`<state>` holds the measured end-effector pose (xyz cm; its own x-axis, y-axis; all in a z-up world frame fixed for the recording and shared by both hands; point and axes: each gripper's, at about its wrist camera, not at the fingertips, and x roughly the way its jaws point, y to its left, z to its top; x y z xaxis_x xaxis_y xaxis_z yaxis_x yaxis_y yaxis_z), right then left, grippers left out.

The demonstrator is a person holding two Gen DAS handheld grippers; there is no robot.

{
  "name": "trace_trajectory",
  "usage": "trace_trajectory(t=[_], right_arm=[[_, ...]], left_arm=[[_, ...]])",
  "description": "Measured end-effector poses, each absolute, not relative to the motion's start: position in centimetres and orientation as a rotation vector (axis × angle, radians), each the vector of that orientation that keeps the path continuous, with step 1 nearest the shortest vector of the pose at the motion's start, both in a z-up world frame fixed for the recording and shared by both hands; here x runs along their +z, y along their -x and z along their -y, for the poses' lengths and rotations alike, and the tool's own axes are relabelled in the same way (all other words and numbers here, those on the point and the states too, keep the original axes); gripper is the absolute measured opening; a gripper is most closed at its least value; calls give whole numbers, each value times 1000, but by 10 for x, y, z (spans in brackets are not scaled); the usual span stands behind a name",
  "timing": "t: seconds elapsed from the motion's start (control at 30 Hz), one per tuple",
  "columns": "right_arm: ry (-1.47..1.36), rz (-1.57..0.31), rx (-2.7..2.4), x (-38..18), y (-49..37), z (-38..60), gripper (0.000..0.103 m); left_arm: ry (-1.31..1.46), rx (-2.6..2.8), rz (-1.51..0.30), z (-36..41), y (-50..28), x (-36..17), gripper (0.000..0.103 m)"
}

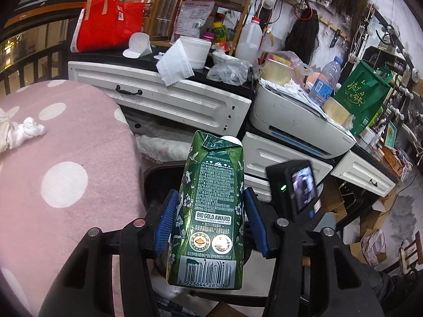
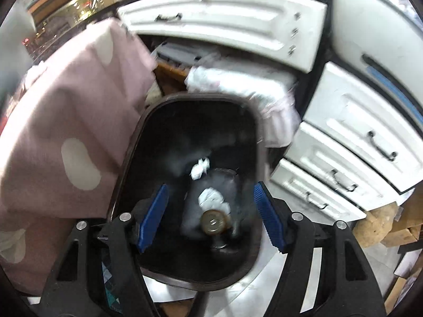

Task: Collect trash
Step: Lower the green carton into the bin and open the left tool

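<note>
While my left claw (image 1: 210, 218) pinches a green carton (image 1: 208, 206), trash remains on the worktop (image 1: 201, 78).
My right claw (image 2: 211, 218) gapes empty over the bin (image 2: 148, 121) — scraps already inside.

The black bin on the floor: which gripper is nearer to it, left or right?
Right. The right gripper hangs open directly over the black bin; the left gripper, holding the green carton, is beside it.

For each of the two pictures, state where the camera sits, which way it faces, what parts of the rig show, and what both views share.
Left wrist: sits behind the left gripper, faces a cluttered white desk; blue pads clamp a green carton.
Right wrist: sits behind the right gripper, faces down into a black bin holding white paper scraps; pads apart, nothing between them.
Shared: the pink dotted cloth, the white drawers, the bin.
</note>
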<state>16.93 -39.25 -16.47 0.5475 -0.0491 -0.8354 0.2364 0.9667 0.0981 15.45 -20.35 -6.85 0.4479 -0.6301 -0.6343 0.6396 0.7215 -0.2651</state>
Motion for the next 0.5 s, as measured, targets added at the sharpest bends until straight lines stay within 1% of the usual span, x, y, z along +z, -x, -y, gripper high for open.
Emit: trace_trajectory(t=[0.13,0.27,0.5], right_arm=[[-185,-926,-254,-145,-158,412,69],[-220,-896,-313,-134,-147,433,69],[-265,-873,-380,-126,-127,460,69]], left_arm=[[-27,-800,-808,215,-157,-80,50],[-51,-809,-854,230,-161,-98,50],[-138,-804,-942,263,-165,-139,50]])
